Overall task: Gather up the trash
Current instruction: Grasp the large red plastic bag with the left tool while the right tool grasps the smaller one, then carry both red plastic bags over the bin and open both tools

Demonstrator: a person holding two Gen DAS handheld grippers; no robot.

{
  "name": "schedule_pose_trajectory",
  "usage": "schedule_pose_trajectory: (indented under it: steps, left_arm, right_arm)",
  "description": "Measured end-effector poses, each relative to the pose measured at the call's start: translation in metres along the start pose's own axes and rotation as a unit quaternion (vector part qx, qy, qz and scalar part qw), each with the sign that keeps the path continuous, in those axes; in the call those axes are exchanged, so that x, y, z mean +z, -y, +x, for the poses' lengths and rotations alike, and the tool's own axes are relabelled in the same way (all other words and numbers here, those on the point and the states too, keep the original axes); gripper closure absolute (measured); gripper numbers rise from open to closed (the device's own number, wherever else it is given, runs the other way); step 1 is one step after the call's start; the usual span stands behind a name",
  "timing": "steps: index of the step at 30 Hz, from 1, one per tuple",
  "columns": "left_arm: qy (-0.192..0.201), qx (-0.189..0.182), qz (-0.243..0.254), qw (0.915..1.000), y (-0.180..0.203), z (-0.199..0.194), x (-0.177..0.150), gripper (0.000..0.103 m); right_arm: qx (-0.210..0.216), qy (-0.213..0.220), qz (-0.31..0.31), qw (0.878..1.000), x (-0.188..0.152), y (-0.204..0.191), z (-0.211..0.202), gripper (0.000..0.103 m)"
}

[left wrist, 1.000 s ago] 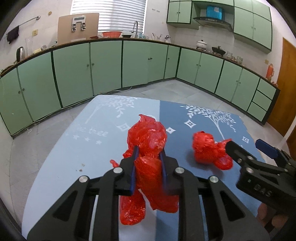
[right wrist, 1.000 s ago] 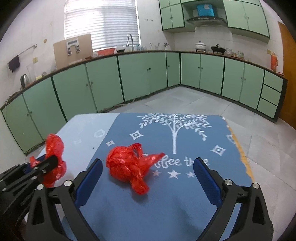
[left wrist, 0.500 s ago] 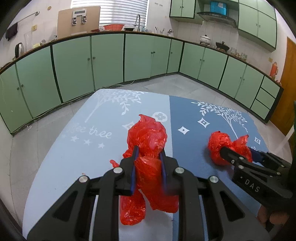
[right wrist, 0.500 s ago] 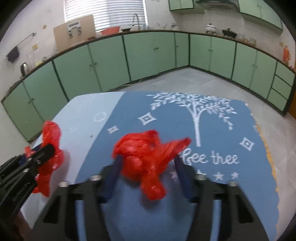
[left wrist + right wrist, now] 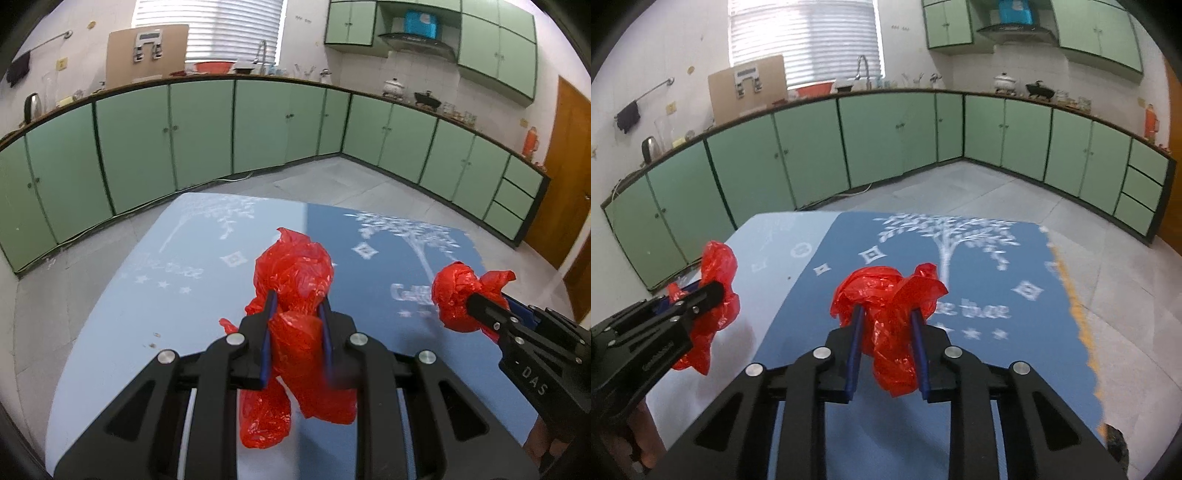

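While the left gripper point(image 5: 297, 332) clamps one crinkly red plastic wad point(image 5: 295, 295), the right gripper point(image 5: 888, 343) is closing on another wad point(image 5: 886, 310).

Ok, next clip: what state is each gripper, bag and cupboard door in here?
Left gripper: clamped on the larger crumpled red plastic bag.
Right gripper: jaws closing, pads pressing the smaller crumpled red plastic bag.
Blue patterned tablecloth: lying flat.
Green cupboard doors: all shut.

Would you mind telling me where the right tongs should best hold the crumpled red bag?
Across its pinched middle, coming from the near side: the right tongs are closing there on the crumpled red bag, whose bulk bulges beyond the fingers.
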State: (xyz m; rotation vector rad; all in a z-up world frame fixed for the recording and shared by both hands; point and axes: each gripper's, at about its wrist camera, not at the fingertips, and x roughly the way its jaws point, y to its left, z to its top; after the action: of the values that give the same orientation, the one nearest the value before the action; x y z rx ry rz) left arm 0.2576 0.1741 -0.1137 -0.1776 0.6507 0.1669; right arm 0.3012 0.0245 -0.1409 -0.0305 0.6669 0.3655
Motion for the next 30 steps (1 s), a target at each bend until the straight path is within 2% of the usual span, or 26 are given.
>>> schedule_pose_trajectory:
  steps: [7,12,22,30]
  left_arm:
    - [0.002,-0.052,0.031,0.9982,0.059,-0.025,-0.012,0.083]
    - [-0.007,-0.098,0.054,0.9937,0.108,-0.04,-0.025,0.083]
    - [-0.025,-0.184,0.108,0.9767,0.213,-0.063,-0.06,0.083]
    - [-0.034,-0.229,0.151,0.9609,0.28,-0.075,-0.089,0.083]
  right_arm:
    - [-0.033,0.022,0.027,0.999,-0.015,0.044,-0.063,0.079]
    - [-0.061,0.031,0.053,0.996,-0.032,0.081,-0.104,0.079]
    - [-0.139,0.036,0.101,0.984,-0.077,0.163,-0.185,0.079]
    - [-0.193,0.027,0.134,0.972,-0.118,0.215,-0.229,0.079]
